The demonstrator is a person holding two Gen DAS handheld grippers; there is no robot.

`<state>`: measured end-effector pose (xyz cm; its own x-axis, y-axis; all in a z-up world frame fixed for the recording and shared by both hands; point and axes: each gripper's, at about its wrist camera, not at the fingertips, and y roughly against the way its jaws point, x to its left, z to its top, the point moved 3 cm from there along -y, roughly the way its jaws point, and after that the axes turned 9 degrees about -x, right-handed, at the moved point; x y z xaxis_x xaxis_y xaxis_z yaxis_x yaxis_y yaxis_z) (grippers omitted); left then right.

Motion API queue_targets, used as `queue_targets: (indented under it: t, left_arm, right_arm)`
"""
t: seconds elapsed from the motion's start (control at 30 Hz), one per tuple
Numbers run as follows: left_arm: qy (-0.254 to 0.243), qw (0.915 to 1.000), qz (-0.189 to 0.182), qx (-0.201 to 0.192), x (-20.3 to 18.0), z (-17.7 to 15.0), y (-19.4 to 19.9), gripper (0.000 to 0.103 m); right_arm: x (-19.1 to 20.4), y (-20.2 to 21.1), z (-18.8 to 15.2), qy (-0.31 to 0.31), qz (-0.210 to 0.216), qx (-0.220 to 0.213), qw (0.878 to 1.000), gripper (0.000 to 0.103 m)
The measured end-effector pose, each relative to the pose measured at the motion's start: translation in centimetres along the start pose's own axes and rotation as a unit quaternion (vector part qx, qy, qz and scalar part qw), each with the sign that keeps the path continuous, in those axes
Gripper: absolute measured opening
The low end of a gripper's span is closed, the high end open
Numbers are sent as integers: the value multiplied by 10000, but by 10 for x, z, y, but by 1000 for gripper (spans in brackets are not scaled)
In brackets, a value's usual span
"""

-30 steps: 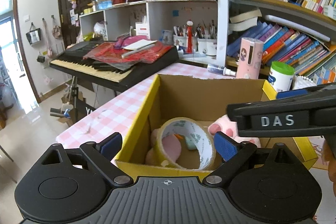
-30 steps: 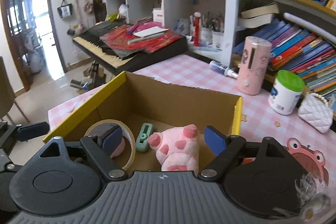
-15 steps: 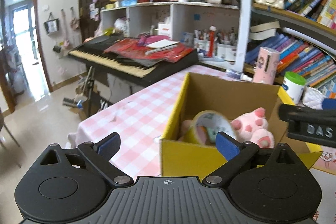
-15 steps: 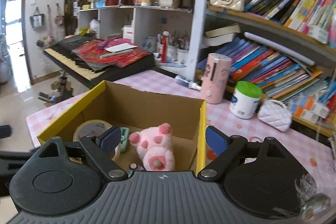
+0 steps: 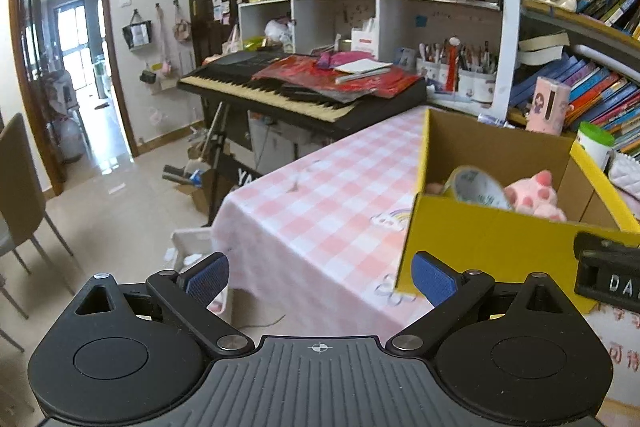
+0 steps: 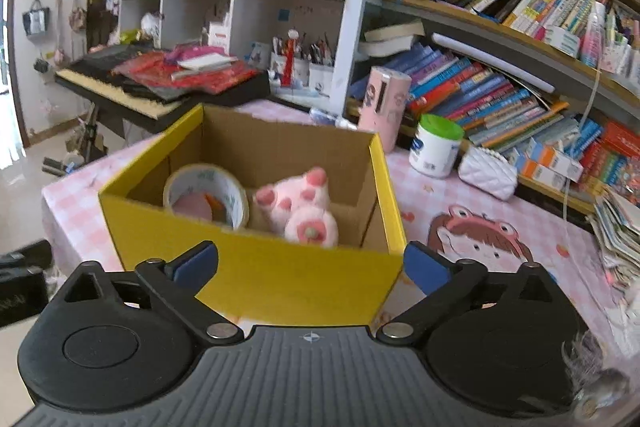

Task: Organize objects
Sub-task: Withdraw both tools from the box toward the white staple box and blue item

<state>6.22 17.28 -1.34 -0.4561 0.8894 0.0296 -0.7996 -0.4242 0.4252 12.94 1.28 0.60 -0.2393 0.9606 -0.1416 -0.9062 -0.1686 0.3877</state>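
A yellow cardboard box (image 6: pixel 256 279) stands on the pink checked table (image 5: pixel 320 211). Inside it lie a roll of clear tape (image 6: pixel 206 197) and a pink plush toy (image 6: pixel 300 207); the same tape roll (image 5: pixel 476 187) and plush toy (image 5: pixel 536 195) show in the left wrist view. My right gripper (image 6: pixel 310 265) is in front of the box's near wall, its jaws opening, nothing pinched between them. My left gripper (image 5: pixel 320 277) stands open and empty left of the box (image 5: pixel 480 247), over the table's edge. The right gripper's black body (image 5: pixel 608 275) shows at the far right.
A keyboard (image 5: pixel 304 91) piled with red papers stands behind the table. Bookshelves (image 6: pixel 500 39) fill the right. On the table beyond the box are a pink bottle (image 6: pixel 382 107), a green-lidded jar (image 6: pixel 438 147) and a white quilted purse (image 6: pixel 486 173). A chair (image 5: pixel 20 195) is on the floor at left.
Both grippers have pulled back out of the box toward its near side. The right jaws have widened, leaving the plush toy in the box. The left gripper has also swung left.
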Motion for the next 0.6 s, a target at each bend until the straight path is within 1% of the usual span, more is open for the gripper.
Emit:
queue_targets:
  t: [0.1, 0.17, 0.43, 0.6]
  left_arm:
    - [-28, 10000, 37, 84, 7, -6, 5, 99]
    - [-98, 9998, 87, 134, 9, -10, 9, 99]
    - [-316, 9990, 152, 268, 18, -25, 23, 99]
    - [-442, 9984, 105, 332, 17, -34, 31, 99]
  right_arm:
    - [9, 8, -13, 160, -124, 160, 9997, 103]
    - [14, 14, -19, 224, -124, 237, 9994, 103]
    - [24, 37, -32, 231, -144, 331, 9991, 103]
    - [30, 50, -43, 291, -136, 388, 9987, 103]
